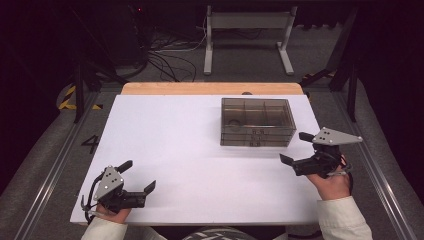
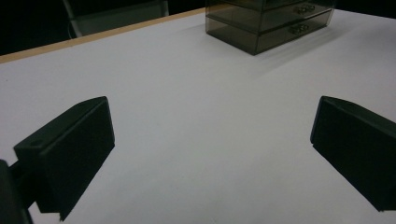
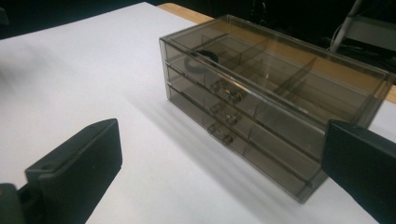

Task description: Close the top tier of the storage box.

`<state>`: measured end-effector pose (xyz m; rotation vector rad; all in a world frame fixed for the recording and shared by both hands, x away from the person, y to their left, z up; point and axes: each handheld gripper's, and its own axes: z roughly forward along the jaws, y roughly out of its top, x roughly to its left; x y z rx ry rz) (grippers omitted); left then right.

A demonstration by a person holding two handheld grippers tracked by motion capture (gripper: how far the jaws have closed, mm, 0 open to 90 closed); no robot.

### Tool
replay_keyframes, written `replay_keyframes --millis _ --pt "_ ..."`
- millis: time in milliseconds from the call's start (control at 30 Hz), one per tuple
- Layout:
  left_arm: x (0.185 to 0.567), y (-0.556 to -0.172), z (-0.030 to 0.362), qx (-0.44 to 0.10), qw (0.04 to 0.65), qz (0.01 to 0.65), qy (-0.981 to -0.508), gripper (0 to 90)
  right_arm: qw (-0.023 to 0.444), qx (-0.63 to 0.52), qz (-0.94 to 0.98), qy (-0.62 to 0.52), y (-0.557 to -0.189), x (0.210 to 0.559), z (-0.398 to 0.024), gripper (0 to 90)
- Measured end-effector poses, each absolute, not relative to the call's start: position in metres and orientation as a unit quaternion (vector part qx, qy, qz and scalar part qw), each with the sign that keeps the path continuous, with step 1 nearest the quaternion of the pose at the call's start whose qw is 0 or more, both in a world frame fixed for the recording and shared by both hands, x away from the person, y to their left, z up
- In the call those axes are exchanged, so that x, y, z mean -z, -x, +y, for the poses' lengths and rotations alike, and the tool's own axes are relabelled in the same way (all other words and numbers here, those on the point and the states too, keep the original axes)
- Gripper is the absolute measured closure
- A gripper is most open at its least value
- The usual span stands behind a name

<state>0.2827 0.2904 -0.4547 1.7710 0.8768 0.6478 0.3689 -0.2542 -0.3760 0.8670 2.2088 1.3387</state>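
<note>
Drawer box (image 1: 255, 122) sits on white table (image 1: 165, 150) (dark room); both grippers gape wide.

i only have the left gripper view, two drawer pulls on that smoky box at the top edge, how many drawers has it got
Observer: Three, stacked, each with a pull, on the drawer box front in the right gripper view.
Operator: anything in it
Observer: A dark ring-like thing lies in one end compartment of the open top tray.
Operator: where's the other gripper
Observer: The right gripper is open, beside the box's front right corner, apart from it.
</note>
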Motion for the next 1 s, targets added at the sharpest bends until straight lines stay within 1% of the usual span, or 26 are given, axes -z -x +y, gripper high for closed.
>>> replay_keyframes --millis 367,900,1000 --pt "0.455 -0.288 0.287 -0.264 0.507 0.357 -0.739 0.4 0.204 -0.503 0.778 -0.316 -0.356 0.406 -0.273 0.0" --pt "0.456 -0.291 0.286 -0.269 0.501 0.348 -0.745 0.5 0.193 -0.505 0.775 -0.328 -0.347 0.449 -0.283 0.0" --pt "0.457 -0.291 0.285 -0.262 0.507 0.350 -0.743 0.5 0.193 -0.509 0.773 -0.327 -0.344 0.453 -0.283 0.0"
